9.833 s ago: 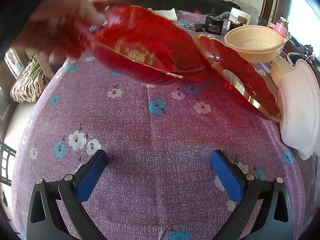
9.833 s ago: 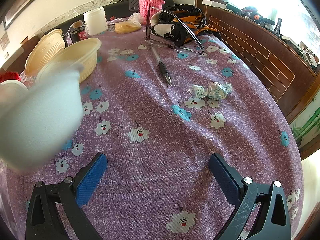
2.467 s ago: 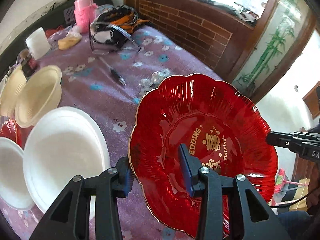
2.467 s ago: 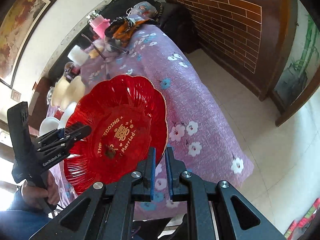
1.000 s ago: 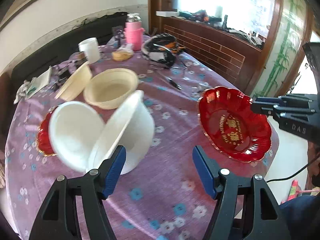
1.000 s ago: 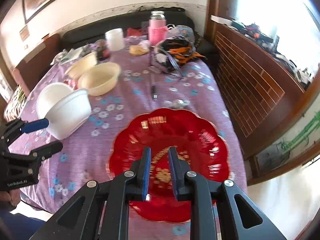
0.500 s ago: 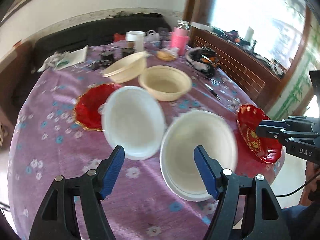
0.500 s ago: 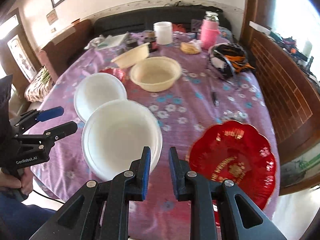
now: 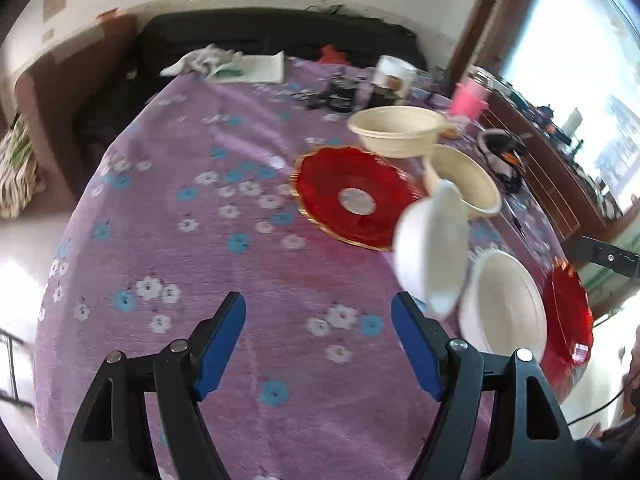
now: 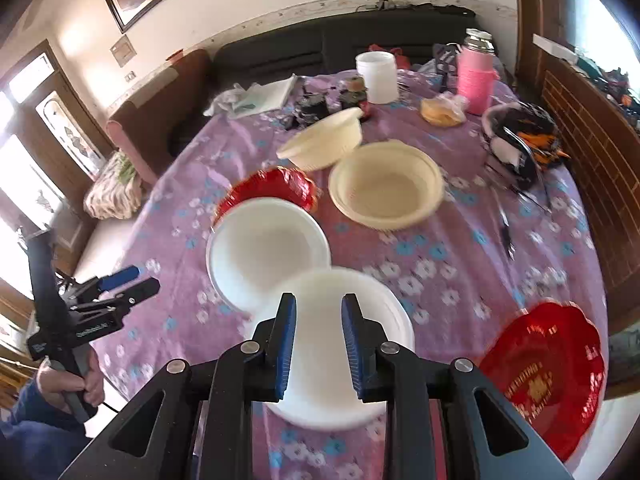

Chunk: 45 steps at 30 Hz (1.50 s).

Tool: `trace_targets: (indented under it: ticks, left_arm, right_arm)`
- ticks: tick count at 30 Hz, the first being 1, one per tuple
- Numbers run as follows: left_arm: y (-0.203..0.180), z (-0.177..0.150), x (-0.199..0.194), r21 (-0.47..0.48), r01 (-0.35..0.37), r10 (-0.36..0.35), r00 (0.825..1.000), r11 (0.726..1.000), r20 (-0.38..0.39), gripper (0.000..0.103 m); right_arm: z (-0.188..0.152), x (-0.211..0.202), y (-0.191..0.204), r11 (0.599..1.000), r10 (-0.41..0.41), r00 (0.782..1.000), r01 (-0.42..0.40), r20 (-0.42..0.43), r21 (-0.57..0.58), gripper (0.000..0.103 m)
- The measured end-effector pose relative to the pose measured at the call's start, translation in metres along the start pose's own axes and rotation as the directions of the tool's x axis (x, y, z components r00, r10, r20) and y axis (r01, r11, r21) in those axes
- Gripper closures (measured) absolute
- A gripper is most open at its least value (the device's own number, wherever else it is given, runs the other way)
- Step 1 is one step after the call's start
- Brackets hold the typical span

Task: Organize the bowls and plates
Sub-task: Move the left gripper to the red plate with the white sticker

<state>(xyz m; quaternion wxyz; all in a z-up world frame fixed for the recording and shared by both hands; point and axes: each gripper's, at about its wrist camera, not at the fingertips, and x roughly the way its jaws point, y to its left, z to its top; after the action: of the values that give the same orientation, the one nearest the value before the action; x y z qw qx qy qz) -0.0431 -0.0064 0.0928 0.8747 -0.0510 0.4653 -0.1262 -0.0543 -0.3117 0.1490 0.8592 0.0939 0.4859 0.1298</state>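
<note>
My left gripper (image 9: pixel 318 316) is open and still opening, with only purple cloth between its fingers. To its right lie a tilted white bowl (image 9: pixel 432 248) and a second white bowl (image 9: pixel 504 308). My right gripper (image 10: pixel 319 308) hovers over the near white bowl (image 10: pixel 340 360); its jaws stand narrow and are opening, with nothing pinched. The other white bowl (image 10: pixel 268 248) rests partly on a red plate (image 10: pixel 276 186). A second red plate (image 10: pixel 548 372) lies at the table's near right edge. Two cream bowls (image 10: pixel 386 188), (image 10: pixel 324 140) sit behind. The left gripper (image 10: pixel 120 280) shows at the left, in a person's hand (image 10: pixel 76 380).
At the back of the table (image 10: pixel 460 264) stand a white tub (image 10: pixel 376 76), a pink flask (image 10: pixel 476 76), a food bag (image 10: pixel 442 110), papers (image 10: pixel 260 98) and dark gadgets. A pen (image 10: pixel 506 236) and glasses lie right. A dark sofa runs behind; a wooden wall panel is at right.
The left view has swung left, so the bowls and red plates now sit at its right. The right gripper has moved over the near white bowl and its jaws have widened slightly.
</note>
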Motion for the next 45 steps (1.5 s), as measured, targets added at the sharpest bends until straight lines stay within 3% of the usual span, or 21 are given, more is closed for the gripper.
trace_targets:
  ticks: [5,12,22,29,34,37,39,45]
  left_arm:
    - [0.019,0.016,0.014,-0.056,-0.032,0.03,0.999,0.998,-0.039,0.028]
    - [0.025,0.043,0.036,-0.032,-0.081,0.078,0.994,0.996,-0.076,0.028]
    - [0.023,0.084,0.084,-0.001,-0.108,0.107,0.982,0.994,-0.156,0.028]
    - [0.034,0.09,0.117,-0.08,-0.054,0.035,0.975,0.995,-0.219,0.029]
    - [0.033,0.093,0.13,-0.093,-0.05,0.027,0.972,0.994,-0.234,0.029]
    - [0.032,0.094,0.136,-0.092,-0.051,0.027,0.97,0.995,-0.241,0.038]
    - [0.03,0.095,0.14,-0.084,-0.053,0.031,0.968,0.995,-0.249,0.053]
    - [0.023,0.093,0.153,-0.057,-0.067,0.05,0.964,0.996,-0.261,0.056]
  right_arm:
    - [0.032,0.022,0.008,0.999,0.014,1.0,-0.015,-0.022,-0.033,0.078]
    - [0.068,0.066,0.013,0.996,0.079,0.992,-0.082,-0.1,-0.021,0.078]
    - [0.125,0.143,0.003,0.978,0.202,0.956,-0.185,-0.211,0.098,0.077]
    - [0.134,0.189,0.004,0.989,0.146,0.946,-0.128,-0.288,0.08,0.078]
    - [0.137,0.204,0.004,0.993,0.118,0.942,-0.104,-0.315,0.061,0.078]
    - [0.138,0.211,0.008,0.997,0.079,0.942,-0.074,-0.325,0.028,0.078]
    - [0.139,0.216,0.009,0.999,0.052,0.943,-0.052,-0.329,0.009,0.078]
    - [0.137,0.23,0.01,0.999,-0.027,0.937,0.013,-0.348,-0.043,0.078]
